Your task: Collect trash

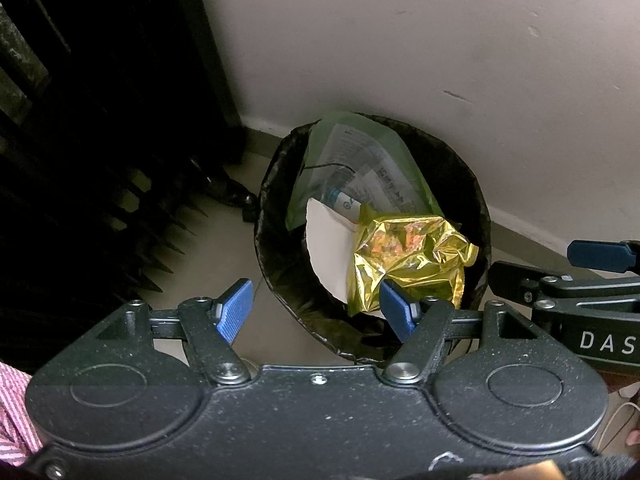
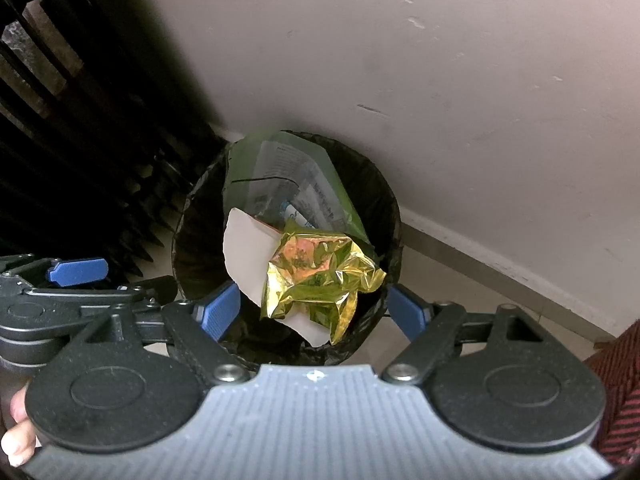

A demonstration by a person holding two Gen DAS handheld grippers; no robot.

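A round bin with a black liner (image 1: 472, 184) (image 2: 188, 240) stands on the floor against the wall. Inside lie a crumpled gold foil wrapper (image 1: 412, 256) (image 2: 320, 276), a white card (image 1: 328, 248) (image 2: 248, 248) and a green plastic bag holding printed paper (image 1: 360, 160) (image 2: 288, 176). My left gripper (image 1: 316, 310) hangs open above the bin's near rim, nothing between its blue pads. My right gripper (image 2: 316, 312) is also open over the bin, empty. Each gripper shows at the edge of the other's view, the right gripper (image 1: 592, 280) and the left gripper (image 2: 76, 280).
A dark slatted piece of furniture (image 1: 100, 140) (image 2: 80, 120) stands left of the bin. The pale wall (image 1: 440, 40) runs behind it with a skirting strip at the tiled floor (image 2: 480, 280). A striped sleeve (image 1: 16, 416) and a hand (image 2: 20, 432) show at the edges.
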